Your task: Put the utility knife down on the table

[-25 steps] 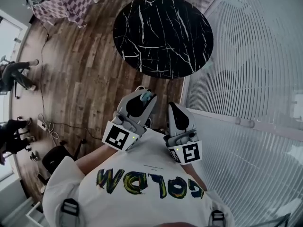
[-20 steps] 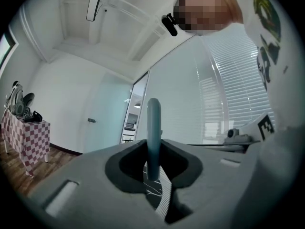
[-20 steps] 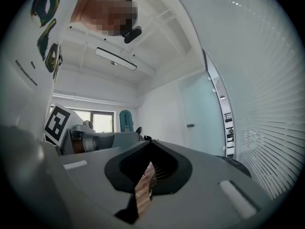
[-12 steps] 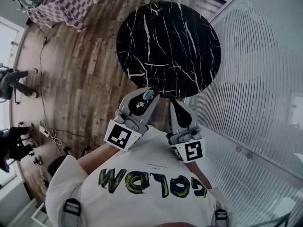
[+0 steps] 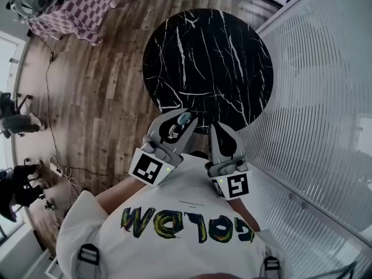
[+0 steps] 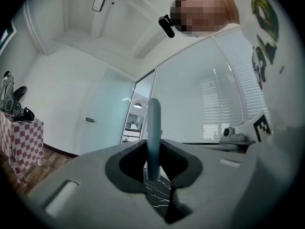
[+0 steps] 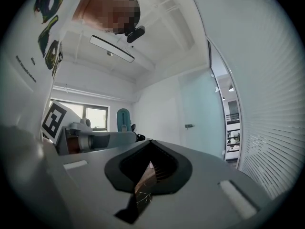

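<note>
In the head view both grippers are held level in front of my chest, side by side. My left gripper [image 5: 185,122] is shut on the utility knife [image 5: 183,118], a slim blue-grey handle. In the left gripper view the utility knife [image 6: 153,128] stands upright out of the notch of that left gripper [image 6: 153,171]. My right gripper [image 5: 218,128] is shut with nothing in it; in its own view the right gripper [image 7: 143,190] shows only a thin slit between its jaws. The round black marble table [image 5: 209,57] lies just beyond both tips, with nothing on it.
A frosted glass wall with blinds [image 5: 319,97] runs along the right. Wooden floor [image 5: 104,97] stretches to the left. A checked-cloth table [image 5: 81,7] stands at the far left corner. Seated people [image 5: 17,121] and cables [image 5: 61,164] are at the left edge.
The marble table has come closer to both grippers as I moved toward it. The grippers keep the same pose, and the knife stays in the left one.
</note>
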Available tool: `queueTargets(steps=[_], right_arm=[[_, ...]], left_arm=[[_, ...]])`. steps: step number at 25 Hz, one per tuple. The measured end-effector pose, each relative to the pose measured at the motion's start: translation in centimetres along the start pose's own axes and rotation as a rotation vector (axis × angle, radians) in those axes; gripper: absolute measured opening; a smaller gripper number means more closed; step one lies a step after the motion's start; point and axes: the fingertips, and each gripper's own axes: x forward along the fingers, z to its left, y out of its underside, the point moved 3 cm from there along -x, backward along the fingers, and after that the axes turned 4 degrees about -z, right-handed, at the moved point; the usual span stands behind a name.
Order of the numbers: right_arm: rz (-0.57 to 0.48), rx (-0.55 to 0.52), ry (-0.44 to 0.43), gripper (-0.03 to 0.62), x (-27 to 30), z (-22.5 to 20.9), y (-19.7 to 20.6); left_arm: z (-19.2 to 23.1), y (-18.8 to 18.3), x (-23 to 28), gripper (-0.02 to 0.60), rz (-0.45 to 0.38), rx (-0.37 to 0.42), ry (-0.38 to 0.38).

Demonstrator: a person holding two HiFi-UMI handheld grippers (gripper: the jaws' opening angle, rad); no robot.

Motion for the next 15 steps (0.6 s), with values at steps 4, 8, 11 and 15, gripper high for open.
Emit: queueTargets(steps=[4,8,11,15], right_arm=[[0.006,0.004,0.026,0.002,0.7,-1.0,0.2],[0.029,0.010,0.044,0.002,0.5,-2.5,0.7],[0.027,0.016,0.062,0.002,0.2,-4.0,0.8],[0.027,0.021,0.061,0.002,-0.3,-5.7,0.7]], left_arm=[[0.7,0.5,1.1,0.075,0.024,-0.010,0.016],[0.5,1.0,2.5,0.075,0.044,-0.005,0.036],[0.4,1.0,3.4,0.075,0.049,-0.002,0.033],[0.0,1.0,4.4,0.075,0.062,0.017,0.018]])
